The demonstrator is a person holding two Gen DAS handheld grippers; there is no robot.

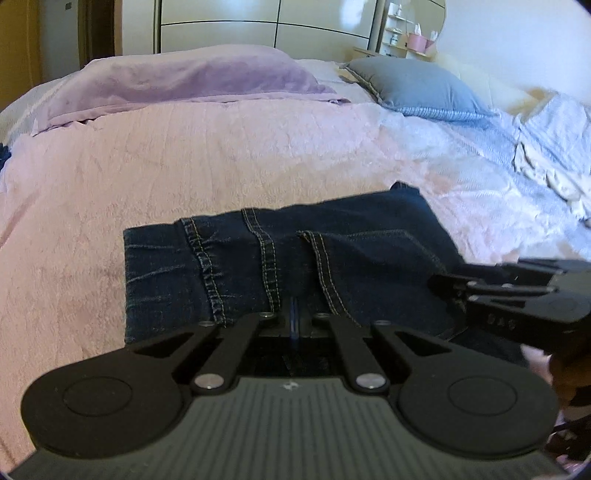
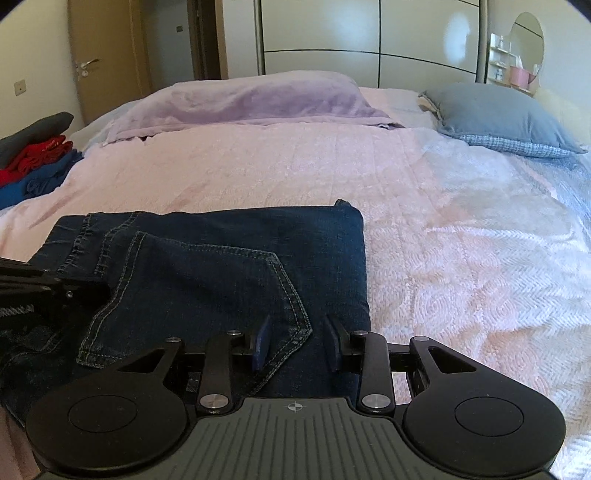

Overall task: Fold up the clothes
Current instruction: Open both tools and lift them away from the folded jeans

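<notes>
While the jeans point(image 2: 229, 266) lie folded in a dark block on the pink bedspread point(image 2: 424, 229), both grippers sit at the jeans' near edge. The left gripper point(image 1: 293, 317) has its blue pads pressed together; a denim seam runs right at the tips, but whether cloth is pinched between them cannot be told. The right gripper point(image 2: 295, 343) is spread apart, its two fingers straddling the stitched corner of the back pocket point(image 2: 207, 280) and resting on or just above the denim, not closed on it. In the left wrist view, the right gripper shows at the jeans' right side, over the cloth; in the right wrist view, the left gripper shows at the jeans' left side.

Beyond the jeans, at the far side of the bed, lies a lilac blanket point(image 2: 258, 99). To the far right of the jeans rests a grey pillow point(image 2: 495, 114). To the jeans' far left, at the bed's edge, sits a pile of clothes point(image 2: 37, 155) in grey, red and blue. Behind the bed stand white wardrobe doors point(image 2: 369, 33), with a wooden door point(image 2: 107, 55) left of them.
</notes>
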